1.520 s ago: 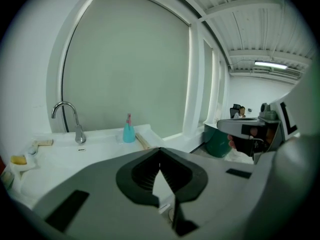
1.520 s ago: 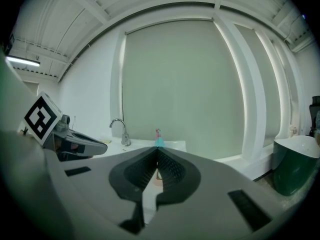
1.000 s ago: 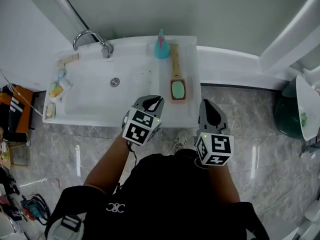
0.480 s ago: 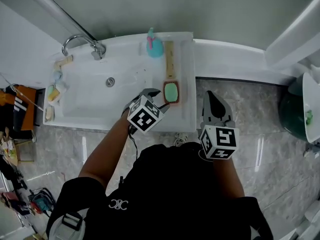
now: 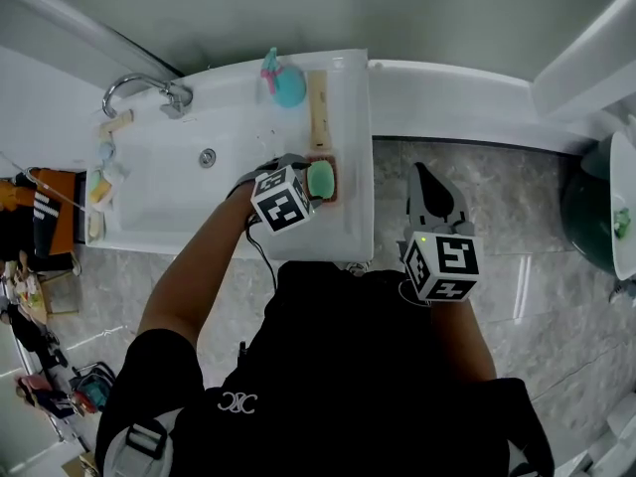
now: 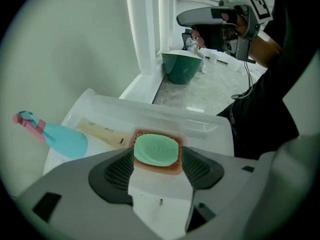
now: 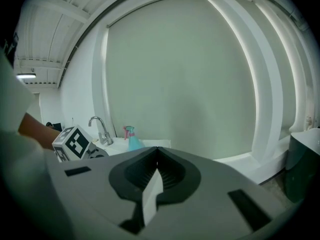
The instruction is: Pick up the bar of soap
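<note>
**Left jaws opening around soap in its dish; right gripper idle**

Left arm: the bare forearm reaches forward and to the right, across the front edge of the white sink [image 5: 159, 207], and carries the left gripper [image 6: 157, 160] low over the sink's right-hand ledge. Its jaws point along the ledge and are opening. The green bar of soap [image 6: 156, 149] lies between their tips. The pads stand close on either side and are not clamped on it.

Task item: the soap rests flat in a brown soap dish [image 6: 156, 131] on that ledge, not lifted. Just beyond the dish lies a pale tube [image 5: 318, 117], and past that stands a teal spray bottle [image 5: 288, 87] at the back corner. The tap [image 5: 134, 85] is at the far left of the basin, well apart from the soap.

Right arm: bent and kept close to the torso. The right gripper [image 7: 157, 151] points forward over the grey marbled floor [image 5: 497, 197], to the right of the sink. Its jaws are pressed together with nothing between them.
</note>
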A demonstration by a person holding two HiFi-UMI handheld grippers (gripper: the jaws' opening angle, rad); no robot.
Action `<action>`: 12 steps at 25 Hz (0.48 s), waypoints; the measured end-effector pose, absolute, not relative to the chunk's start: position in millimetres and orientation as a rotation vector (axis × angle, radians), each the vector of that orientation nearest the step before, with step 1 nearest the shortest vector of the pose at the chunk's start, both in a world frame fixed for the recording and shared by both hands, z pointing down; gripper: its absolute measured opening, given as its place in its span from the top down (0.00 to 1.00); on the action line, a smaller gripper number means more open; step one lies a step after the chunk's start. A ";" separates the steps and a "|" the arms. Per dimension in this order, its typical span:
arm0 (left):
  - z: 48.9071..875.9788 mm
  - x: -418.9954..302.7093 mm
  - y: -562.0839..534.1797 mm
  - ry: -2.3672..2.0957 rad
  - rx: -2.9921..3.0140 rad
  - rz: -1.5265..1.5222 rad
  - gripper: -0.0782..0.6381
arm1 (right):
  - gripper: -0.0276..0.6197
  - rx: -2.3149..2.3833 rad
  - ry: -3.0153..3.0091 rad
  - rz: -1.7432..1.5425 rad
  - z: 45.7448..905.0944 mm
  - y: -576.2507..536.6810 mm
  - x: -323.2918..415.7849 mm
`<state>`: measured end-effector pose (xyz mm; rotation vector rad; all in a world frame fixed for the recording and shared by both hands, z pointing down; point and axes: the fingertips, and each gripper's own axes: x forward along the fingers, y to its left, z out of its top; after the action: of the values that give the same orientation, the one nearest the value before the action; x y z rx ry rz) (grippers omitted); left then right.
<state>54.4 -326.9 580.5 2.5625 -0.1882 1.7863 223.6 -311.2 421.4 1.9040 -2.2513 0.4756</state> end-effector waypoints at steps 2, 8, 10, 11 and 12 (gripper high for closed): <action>587.4 55.8 -330.2 -0.146 2.552 1.861 0.49 | 0.95 1.895 -2.250 0.491 426.7 -313.9 227.9; 604.4 56.2 -329.9 -0.032 2.520 1.971 0.45 | 0.95 1.902 -2.254 0.514 432.0 -324.8 234.8; 604.9 59.2 -332.5 -0.028 2.523 1.965 0.45 | 0.95 1.909 -2.257 0.516 430.2 -329.0 236.1; 604.8 60.8 -333.4 -0.019 2.520 1.966 0.45 | 0.95 1.913 -2.258 0.516 429.4 -330.9 237.0; 604.7 62.7 -334.1 -0.006 2.518 1.971 0.45 | 0.95 1.917 -2.258 0.516 429.2 -332.9 238.3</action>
<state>62.7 -334.1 604.7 2.5185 -0.0055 1.9705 238.3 -332.9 429.2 1.9175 -2.2581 0.5156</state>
